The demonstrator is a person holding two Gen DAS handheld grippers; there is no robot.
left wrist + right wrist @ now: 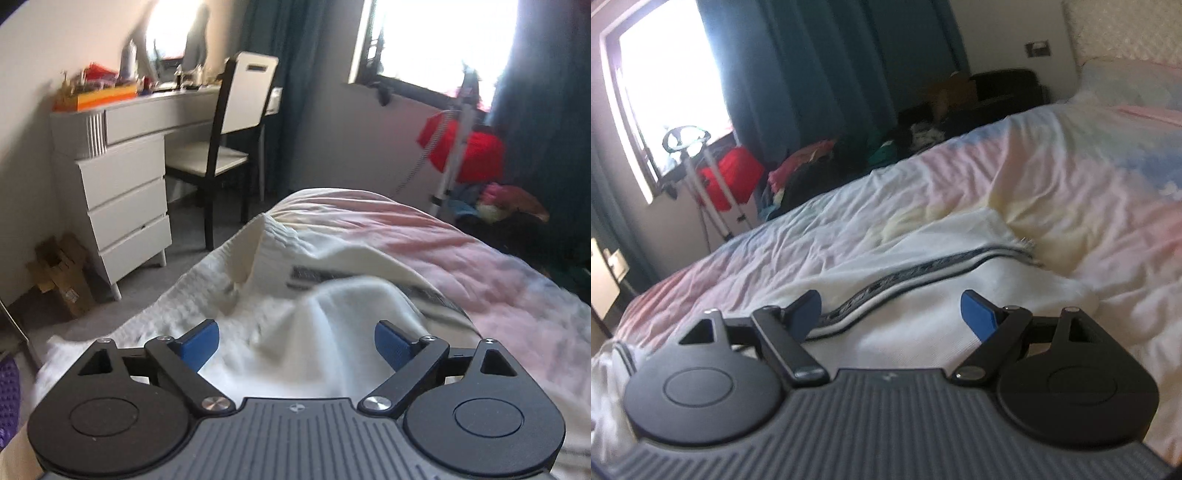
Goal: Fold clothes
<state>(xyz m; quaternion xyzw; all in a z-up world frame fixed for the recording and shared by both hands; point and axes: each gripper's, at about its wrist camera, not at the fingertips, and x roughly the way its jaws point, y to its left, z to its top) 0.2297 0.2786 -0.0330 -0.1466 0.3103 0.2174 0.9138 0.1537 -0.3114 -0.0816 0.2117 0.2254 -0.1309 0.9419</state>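
Left wrist view: left gripper [297, 341], jaws apart and empty, hovers over the rumpled white garment [295, 295] on the bed [424, 229]. Right gripper [890, 314] also gapes — unheld cloth may slump beyond its dark stripe [923, 269], spoiling the fold.
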